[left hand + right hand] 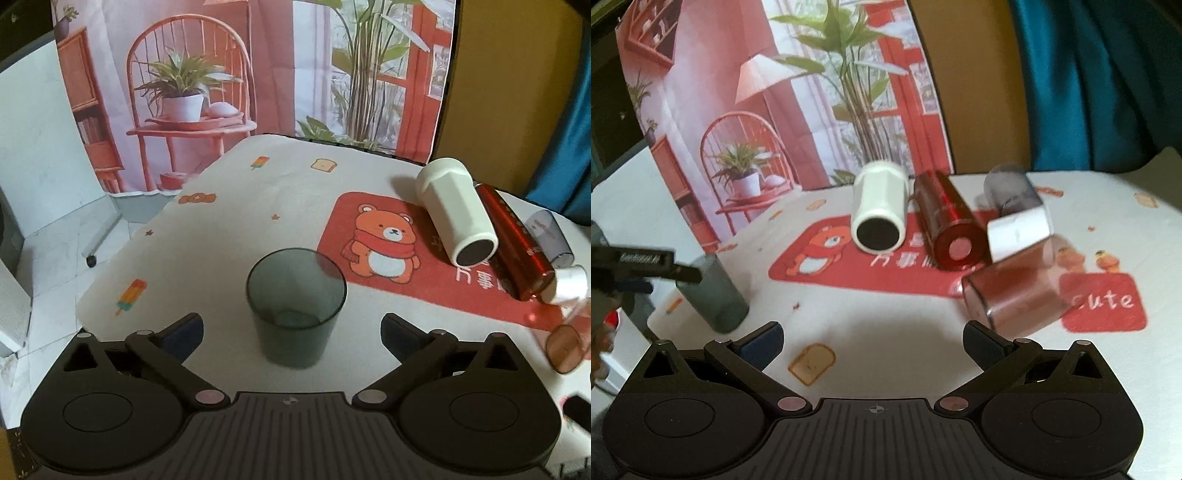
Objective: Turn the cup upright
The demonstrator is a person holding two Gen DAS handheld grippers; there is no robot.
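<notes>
A dark green translucent cup (296, 306) stands upright on the tablecloth, mouth up, between and just ahead of my open left gripper (291, 328), untouched. It also shows in the right wrist view (714, 291) at the left, with the left gripper's tip in front of it. A pink translucent cup (1015, 291) lies on its side ahead-right of my open, empty right gripper (873, 341). It shows at the right edge of the left wrist view (565, 347).
A white bottle (881, 210), a red cylinder (951, 221) and a grey-capped white bottle (1015, 214) lie on their sides on the red bear mat (827, 266). The table's left edge (110, 266) drops to a tiled floor. A printed backdrop (258, 74) hangs behind.
</notes>
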